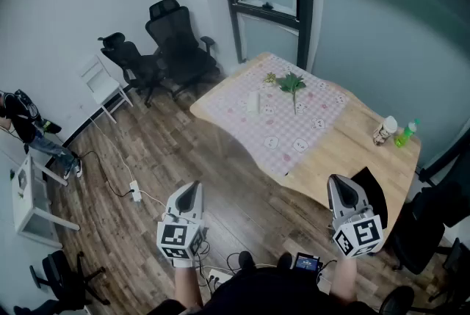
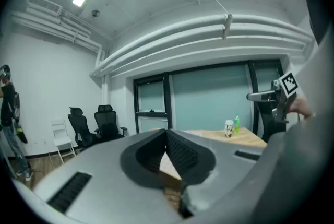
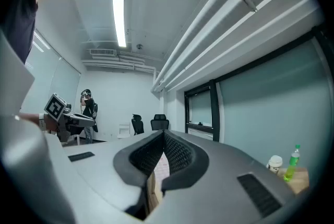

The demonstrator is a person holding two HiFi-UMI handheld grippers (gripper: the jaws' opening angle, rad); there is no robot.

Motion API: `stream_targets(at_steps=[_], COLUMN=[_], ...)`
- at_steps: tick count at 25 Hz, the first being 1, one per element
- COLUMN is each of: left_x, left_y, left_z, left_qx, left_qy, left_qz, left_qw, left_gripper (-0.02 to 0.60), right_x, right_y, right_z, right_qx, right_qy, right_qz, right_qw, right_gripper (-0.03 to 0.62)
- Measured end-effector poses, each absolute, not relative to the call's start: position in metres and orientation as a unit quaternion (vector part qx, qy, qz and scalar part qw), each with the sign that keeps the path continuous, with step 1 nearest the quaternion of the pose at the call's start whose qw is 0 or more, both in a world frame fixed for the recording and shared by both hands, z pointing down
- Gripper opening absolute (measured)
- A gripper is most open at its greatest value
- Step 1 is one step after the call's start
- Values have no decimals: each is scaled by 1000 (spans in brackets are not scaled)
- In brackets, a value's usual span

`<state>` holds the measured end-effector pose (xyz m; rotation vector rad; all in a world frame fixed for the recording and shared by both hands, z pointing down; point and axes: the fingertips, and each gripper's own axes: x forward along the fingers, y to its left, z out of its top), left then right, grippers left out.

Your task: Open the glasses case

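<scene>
Lying far beyond both jaws: glasses case (image 1: 253, 102)

Black office chairs (image 1: 176, 42) stand near a wooden table (image 1: 352, 153) bearing a green bottle (image 1: 406, 132).

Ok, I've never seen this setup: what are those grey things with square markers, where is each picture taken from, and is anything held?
No robot: a person holds tongs, one pair per hand. The head view looks down on the left tongs and right tongs; the other two pictures come from cameras riding on each. Both are shut and empty, short of the table, which carries a checked cloth, a green sprig, a green bottle and a white-capped jar. I cannot pick out a glasses case.
</scene>
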<state>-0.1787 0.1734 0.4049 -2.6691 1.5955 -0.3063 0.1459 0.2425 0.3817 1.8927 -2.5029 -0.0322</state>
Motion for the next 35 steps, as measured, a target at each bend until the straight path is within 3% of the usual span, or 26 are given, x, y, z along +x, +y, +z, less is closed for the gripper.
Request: stream_targets(at_steps=[8,13,24,35], left_x=[-161,-155,-109,-108], left_y=[184,186,200,155], left_z=[416,414,421,440], left_qx=[-858,-859,-855,-858], left_qy=[500,499,496,483], left_qz=[-111,-110,-144,-168], left_qw=[17,16,37,46], left_gripper=[2,2,0,1], right_x=[165,160,191,185], right_y=[250,257,257,197], right_z=[379,373,407,436], right_qx=[605,572,549,551], right_qy=[-796,-819,-835,-834], right_qz=[-14,-11,8,21], right_qw=[-1,-43,-31,-4], right_gripper=[18,18,18,18])
